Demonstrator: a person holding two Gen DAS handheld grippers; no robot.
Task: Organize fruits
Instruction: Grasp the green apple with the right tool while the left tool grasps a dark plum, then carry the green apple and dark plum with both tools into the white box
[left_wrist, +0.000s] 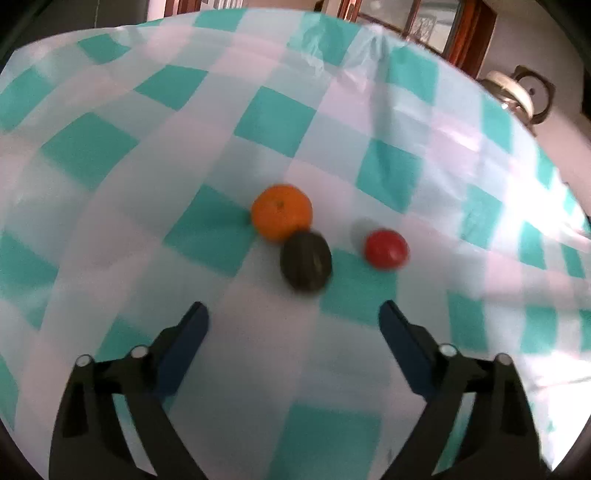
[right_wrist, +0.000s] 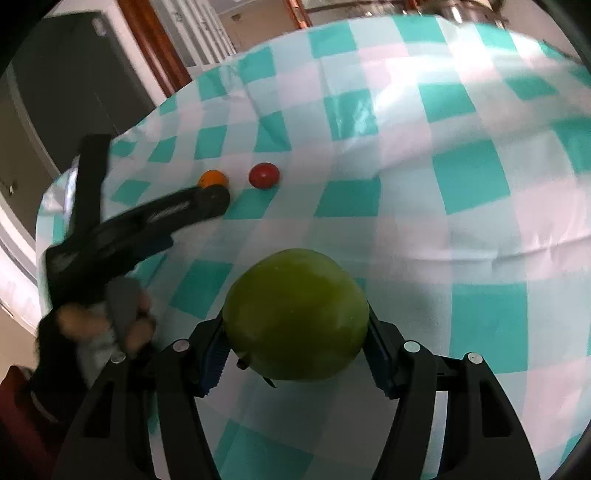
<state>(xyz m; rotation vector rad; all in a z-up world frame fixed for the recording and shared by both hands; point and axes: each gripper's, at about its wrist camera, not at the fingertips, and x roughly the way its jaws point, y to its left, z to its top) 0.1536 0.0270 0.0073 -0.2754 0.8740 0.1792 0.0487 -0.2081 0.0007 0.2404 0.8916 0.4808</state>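
Right gripper (right_wrist: 295, 354) angled down, clamping green apple (right_wrist: 295, 314), left gripper (left_wrist: 293, 314) wide, empty, near dark fruit (left_wrist: 306, 261).

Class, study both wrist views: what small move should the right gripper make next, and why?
Probably carry the green apple toward the orange and red fruit and set it beside them. The right gripper is shut on the apple, and the other fruits are grouped far across the checked cloth.
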